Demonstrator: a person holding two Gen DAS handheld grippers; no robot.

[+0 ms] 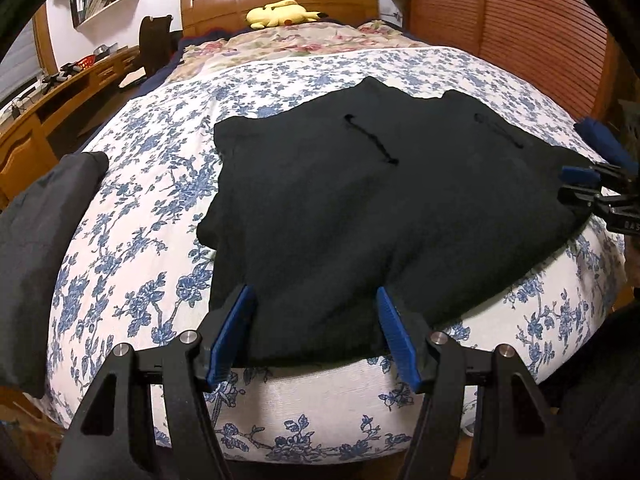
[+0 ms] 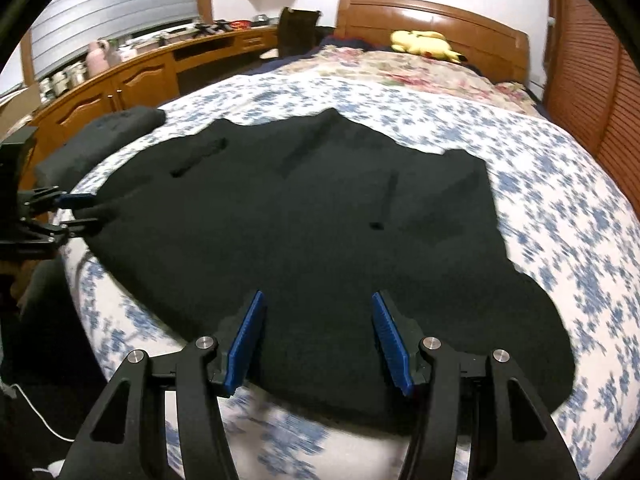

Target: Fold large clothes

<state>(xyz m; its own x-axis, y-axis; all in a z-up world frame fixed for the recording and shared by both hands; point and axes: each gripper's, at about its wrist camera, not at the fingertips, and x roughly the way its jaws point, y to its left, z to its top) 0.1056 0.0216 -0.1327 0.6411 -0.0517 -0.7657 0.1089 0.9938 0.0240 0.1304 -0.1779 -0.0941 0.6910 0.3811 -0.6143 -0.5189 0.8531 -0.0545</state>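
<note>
We hold both the left gripper [image 1: 316,332] and right gripper [image 2: 318,340] open over the black garment's [image 1: 360,208] near hem (nothing pinched yet), seemingly poised to grab and fold it.

- Warm indoor light, moderately bright; glare streaks lie on the glossy wooden headboard [image 1: 280,0] at the top of both views
- Strong fisheye bending; the floral bedspread [image 1: 160,208] bulges like a dome, and black vignette fills the frame corners
- Left wrist view is sharp; right wrist view is smeared by motion blur, worst over the flower print at lower centre and the right edge
- The black garment [image 2: 320,220] reads nearly featureless, its folds lost in darkness; shadows are soft
</note>
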